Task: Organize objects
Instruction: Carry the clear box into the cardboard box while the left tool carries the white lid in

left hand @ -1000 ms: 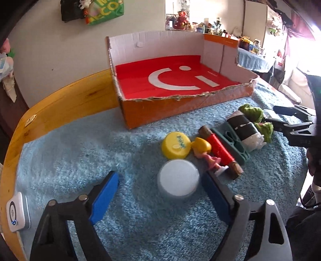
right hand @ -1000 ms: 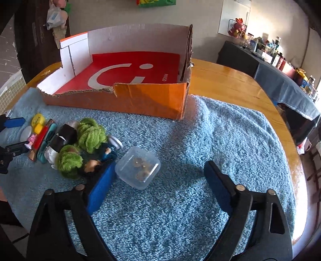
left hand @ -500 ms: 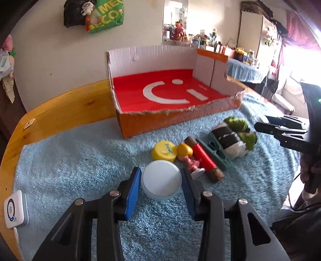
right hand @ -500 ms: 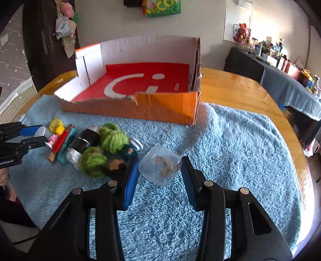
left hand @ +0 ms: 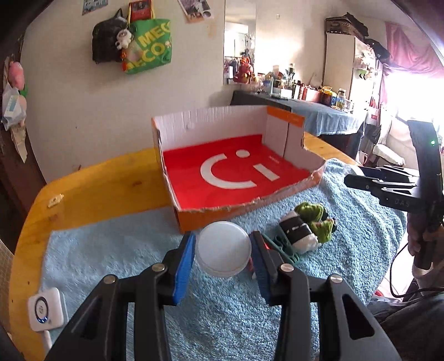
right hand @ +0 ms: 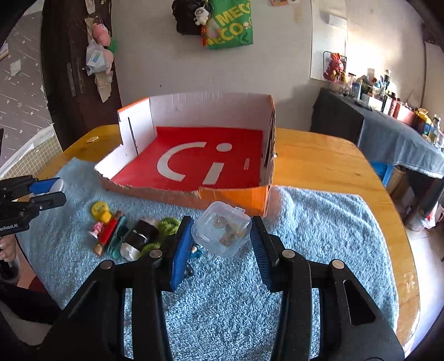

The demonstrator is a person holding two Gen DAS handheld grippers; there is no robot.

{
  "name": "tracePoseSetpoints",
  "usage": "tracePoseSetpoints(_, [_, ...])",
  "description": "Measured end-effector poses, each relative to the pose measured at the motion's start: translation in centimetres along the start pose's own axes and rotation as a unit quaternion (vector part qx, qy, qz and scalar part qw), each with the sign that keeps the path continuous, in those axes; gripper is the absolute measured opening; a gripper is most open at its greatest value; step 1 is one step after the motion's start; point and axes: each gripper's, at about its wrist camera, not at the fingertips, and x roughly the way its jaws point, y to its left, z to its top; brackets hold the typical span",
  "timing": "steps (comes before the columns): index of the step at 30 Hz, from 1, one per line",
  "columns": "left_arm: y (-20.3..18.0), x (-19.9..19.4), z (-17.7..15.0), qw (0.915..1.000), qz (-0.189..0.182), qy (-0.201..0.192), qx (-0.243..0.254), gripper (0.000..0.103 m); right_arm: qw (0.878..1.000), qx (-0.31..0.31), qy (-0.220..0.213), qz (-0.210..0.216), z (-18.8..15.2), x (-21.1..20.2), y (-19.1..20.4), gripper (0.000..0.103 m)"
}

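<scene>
1. The left gripper (left hand: 223,257) pinched a white round tub (left hand: 223,252) between its blue fingers (left hand: 183,266), held above the towel (left hand: 111,255) just in front of the box (left hand: 236,172)
2. The right gripper (right hand: 221,244) pinched a clear case (right hand: 222,232) with small bits inside, tilted, held above the towel near the box's orange front wall
3. The box lay open on the surface (right hand: 319,163), its red floor carrying a white smile mark, its front edge torn
4. A cluster of things lay on the towel in front of the box: a yellow lid (right hand: 99,208), a small figure (right hand: 97,228), a red roll (right hand: 106,230), a teal clip (right hand: 116,236), a black-and-white roll (right hand: 140,234) and green yarn (right hand: 169,225)
5. A white device (left hand: 45,308) sat at the towel's near left edge in the left view
6. A green bag (right hand: 230,23) hung on the wall behind
</scene>
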Motion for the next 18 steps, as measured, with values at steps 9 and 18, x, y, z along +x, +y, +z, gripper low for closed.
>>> tracePoseSetpoints(9, [0.2, 1.0, 2.1, 1.0000, 0.002, -0.007, 0.003, 0.042, 1.000, -0.004, -0.011, 0.009, 1.6, 0.1, 0.1, 0.040])
tracePoseSetpoints(18, [0.9, 5.2, 7.1, 0.9995, -0.016, 0.006, 0.025, 0.042, 0.999, -0.036, -0.002, 0.023, 6.8, 3.6, -0.3, 0.040])
